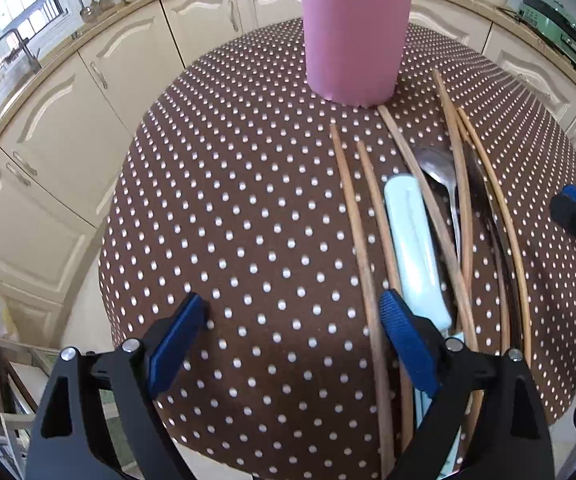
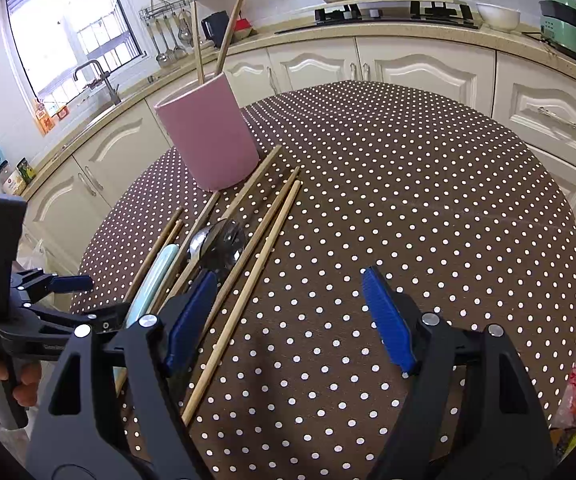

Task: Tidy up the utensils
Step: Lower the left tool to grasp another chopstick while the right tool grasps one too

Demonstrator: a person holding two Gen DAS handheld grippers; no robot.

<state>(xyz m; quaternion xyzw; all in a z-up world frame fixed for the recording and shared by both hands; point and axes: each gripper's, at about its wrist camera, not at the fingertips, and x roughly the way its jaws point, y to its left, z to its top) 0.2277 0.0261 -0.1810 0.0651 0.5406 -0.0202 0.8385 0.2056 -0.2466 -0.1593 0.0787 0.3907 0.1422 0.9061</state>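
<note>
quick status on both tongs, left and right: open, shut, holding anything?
Left tongs: open, holding nothing, over the dotted tablecloth beside the chopsticks.
Right tongs: open, holding nothing.

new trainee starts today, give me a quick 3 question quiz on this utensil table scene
1. True or false: the pink cup already has chopsticks standing in it.
2. Which gripper holds a utensil? A) left gripper B) right gripper C) neither
3. Fill in: the pale blue handle lies among the loose chopsticks beside a metal ____.

Key:
1. True. Two sticks rise above its rim.
2. C. Both sets of jaws stand open over the polka-dot tablecloth with nothing between the pads.
3. spoon
</note>
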